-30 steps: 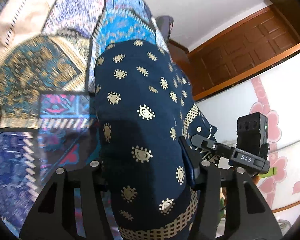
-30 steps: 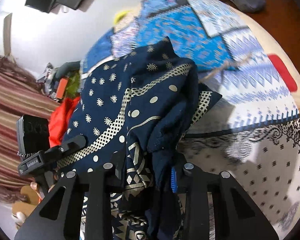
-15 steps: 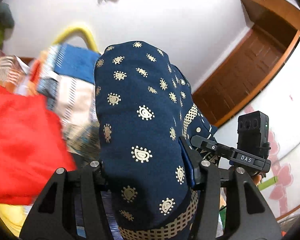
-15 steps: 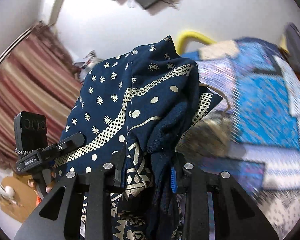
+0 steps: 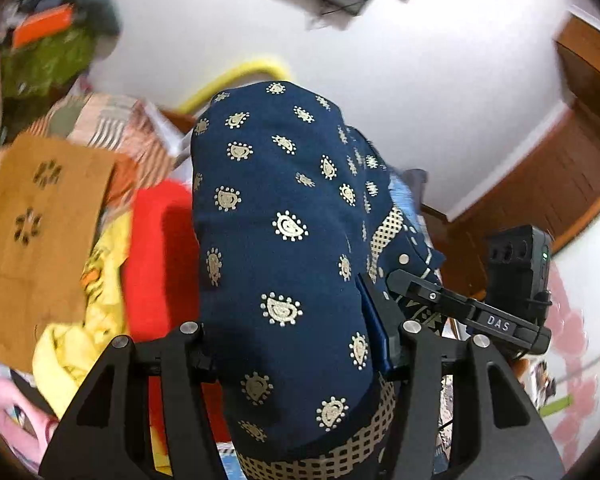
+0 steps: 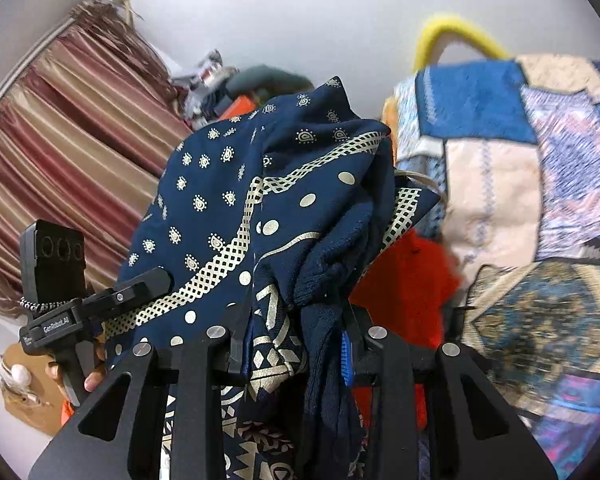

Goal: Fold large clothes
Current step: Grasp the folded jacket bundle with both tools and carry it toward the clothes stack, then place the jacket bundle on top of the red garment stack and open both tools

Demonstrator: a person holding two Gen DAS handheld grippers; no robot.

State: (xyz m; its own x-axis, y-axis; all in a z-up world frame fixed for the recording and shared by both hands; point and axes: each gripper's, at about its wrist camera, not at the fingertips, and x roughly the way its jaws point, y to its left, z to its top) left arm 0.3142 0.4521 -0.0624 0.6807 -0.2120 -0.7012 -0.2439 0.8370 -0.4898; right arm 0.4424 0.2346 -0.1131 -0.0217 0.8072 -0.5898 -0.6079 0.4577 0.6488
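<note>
A navy garment with gold paisley print (image 5: 284, 216) fills the middle of the left wrist view, bunched and held up in the air. My left gripper (image 5: 296, 344) is shut on it. In the right wrist view the same navy garment (image 6: 260, 208) shows its gold lattice border. My right gripper (image 6: 296, 344) is shut on another bunch of it. Each gripper shows in the other's view, the right one (image 5: 472, 312) and the left one (image 6: 96, 308), both beside the cloth.
A red cloth (image 5: 160, 264), a yellow garment (image 5: 96, 300) and a brown printed cloth (image 5: 40, 216) lie in a pile at left. A patchwork blue bedspread (image 6: 540, 184) lies at right. A striped curtain (image 6: 60, 152), white wall and wooden door (image 5: 560, 184) stand behind.
Both grippers have swung left with the navy garment still held; the view has moved from the bedspread to the clothes pile, wall and curtain.
</note>
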